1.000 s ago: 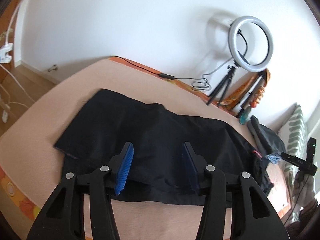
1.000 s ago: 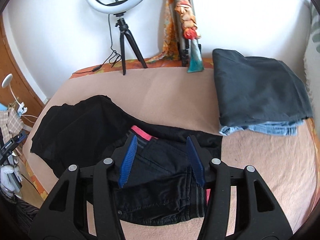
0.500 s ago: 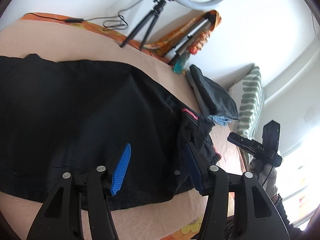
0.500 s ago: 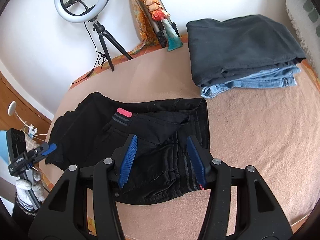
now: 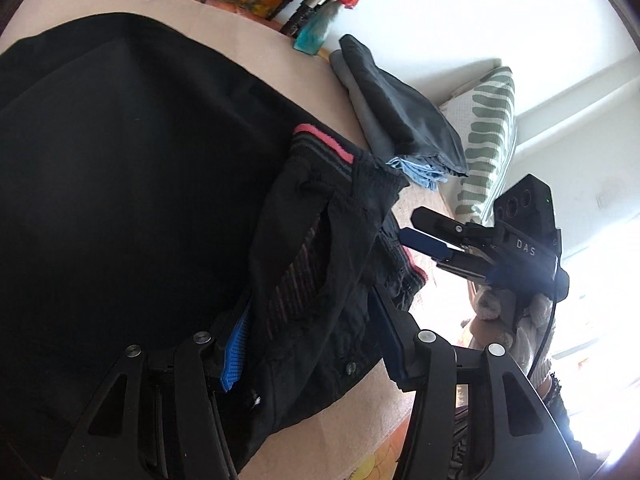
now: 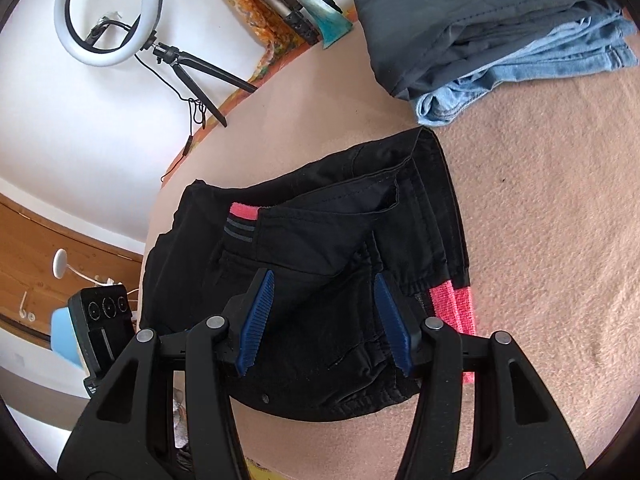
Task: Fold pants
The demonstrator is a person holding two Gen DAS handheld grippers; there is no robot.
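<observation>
Black pants (image 6: 320,264) lie rumpled at the waistband. Both the left gripper (image 5: 312,336) and the right gripper (image 6: 324,312) hover over it released, holding nothing. A pinch here may catch only one layer, so the fold would come out crooked.

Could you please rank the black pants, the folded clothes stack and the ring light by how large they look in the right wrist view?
1. black pants
2. folded clothes stack
3. ring light, which stands farther away.
</observation>
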